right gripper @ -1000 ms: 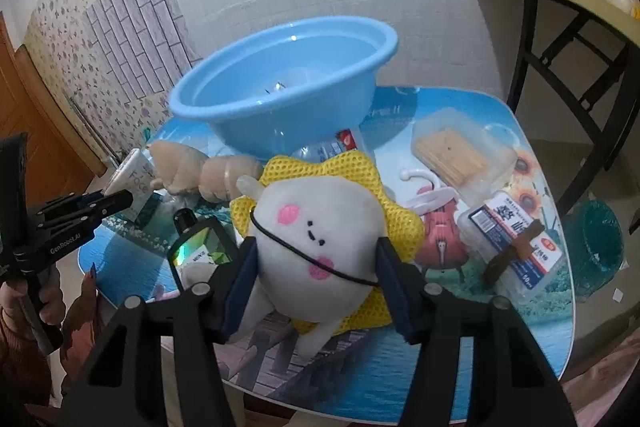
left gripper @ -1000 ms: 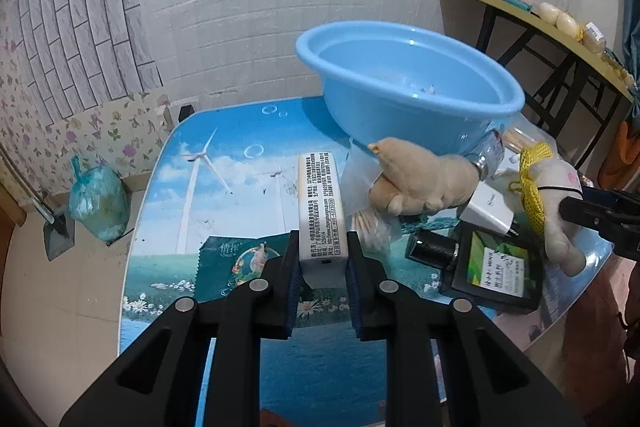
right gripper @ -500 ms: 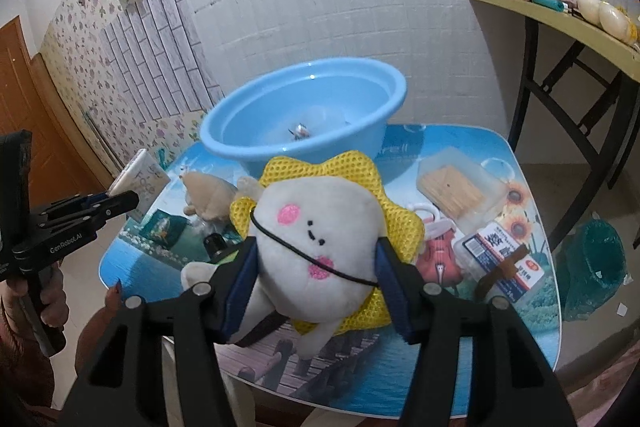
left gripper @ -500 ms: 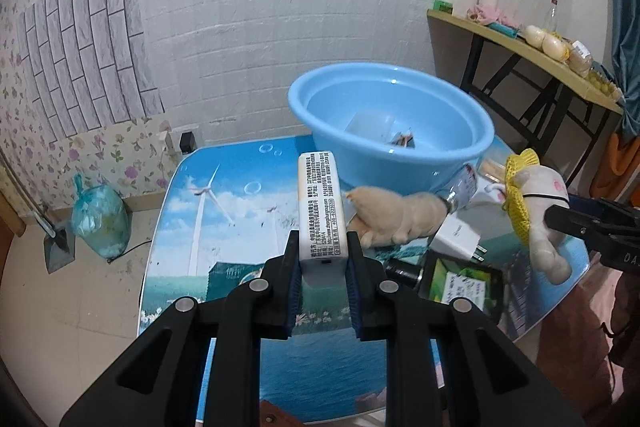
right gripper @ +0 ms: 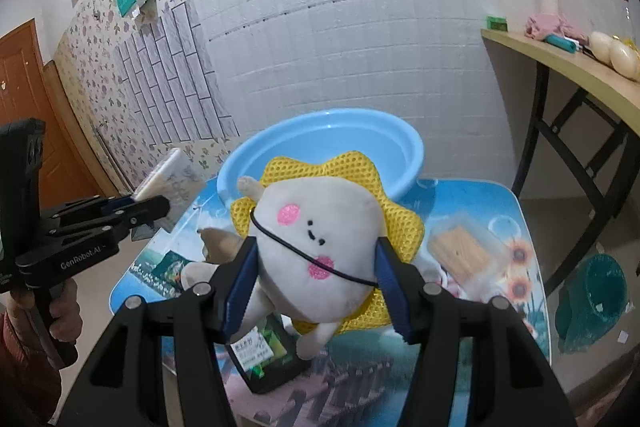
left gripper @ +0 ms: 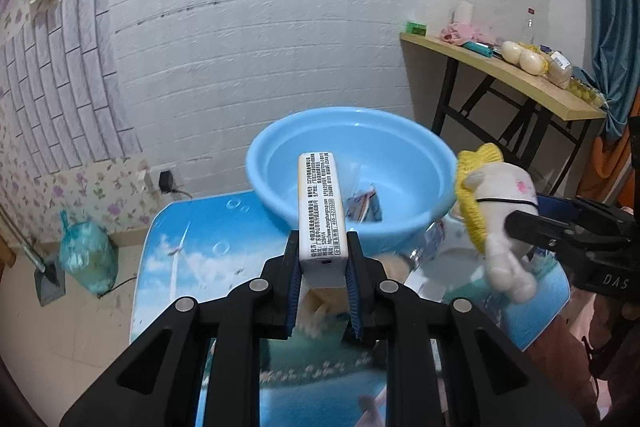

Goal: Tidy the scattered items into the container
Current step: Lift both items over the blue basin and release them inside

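- A tied green rubbish bag (left gripper: 86,255) on the floor at nine o'clock.
- A wooden side shelf (left gripper: 516,77) at two o'clock, bearing bottles and oddments.
- A teal bin (right gripper: 592,297) at four o'clock.
- An orange door (right gripper: 24,99) at nine o'clock.

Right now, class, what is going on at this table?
A person holds two grippers above a cluttered table. The left gripper is shut on a white box; the right gripper clamps a plush toy. Both are held near the blue basin, which already holds a small packet.
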### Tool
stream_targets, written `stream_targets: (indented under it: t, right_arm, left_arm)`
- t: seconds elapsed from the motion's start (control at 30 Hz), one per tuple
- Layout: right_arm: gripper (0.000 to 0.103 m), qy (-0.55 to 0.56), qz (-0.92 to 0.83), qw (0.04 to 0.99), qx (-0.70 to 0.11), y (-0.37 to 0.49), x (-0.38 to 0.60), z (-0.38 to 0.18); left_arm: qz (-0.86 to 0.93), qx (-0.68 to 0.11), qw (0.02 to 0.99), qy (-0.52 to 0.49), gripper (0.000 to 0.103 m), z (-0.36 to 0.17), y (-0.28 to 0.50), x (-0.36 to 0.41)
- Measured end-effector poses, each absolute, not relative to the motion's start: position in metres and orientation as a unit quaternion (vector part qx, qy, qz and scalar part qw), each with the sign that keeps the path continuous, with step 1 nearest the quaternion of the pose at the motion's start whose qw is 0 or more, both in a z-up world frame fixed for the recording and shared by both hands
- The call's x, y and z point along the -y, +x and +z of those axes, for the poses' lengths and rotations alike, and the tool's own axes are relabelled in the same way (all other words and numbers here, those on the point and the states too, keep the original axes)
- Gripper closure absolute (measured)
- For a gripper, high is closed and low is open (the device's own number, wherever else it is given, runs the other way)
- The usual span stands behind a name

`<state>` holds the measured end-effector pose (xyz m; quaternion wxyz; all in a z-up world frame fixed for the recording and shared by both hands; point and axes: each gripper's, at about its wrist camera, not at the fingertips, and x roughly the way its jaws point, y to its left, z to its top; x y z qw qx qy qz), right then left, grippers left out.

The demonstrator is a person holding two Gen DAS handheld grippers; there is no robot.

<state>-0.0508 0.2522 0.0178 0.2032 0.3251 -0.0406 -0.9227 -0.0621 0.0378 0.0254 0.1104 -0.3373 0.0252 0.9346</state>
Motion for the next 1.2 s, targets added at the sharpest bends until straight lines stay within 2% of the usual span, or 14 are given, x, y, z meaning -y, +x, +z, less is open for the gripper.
stream_targets:
  t: [0.93, 1.0, 1.07, 1.2]
  right_arm:
    - [0.046, 0.322, -0.922, 0.212, 0.036, -0.137, -0.238, 0.011]
    - [0.046, 0.324, -0.922, 0.211, 0.035, -0.142, -0.236, 0.009]
    - [0.044, 0.324, -0.922, 0.208, 0.034, -0.147, -0.234, 0.007]
    - [0.041, 0.331, -0.922, 0.200, 0.039, -0.154, -0.232, 0.002]
  left_arm:
    - [0.918, -0.048, 0.134, -0.370, 0.083, -0.004, -0.141, -0.070]
    - [0.917, -0.046, 0.135, -0.372, 0.081, -0.006, -0.142, -0.069]
    - [0.918, -0.046, 0.133, -0.371, 0.069, -0.007, -0.141, -0.069]
    - [0.918, -0.050, 0.135, -0.369, 0.064, -0.007, -0.138, -0.069]
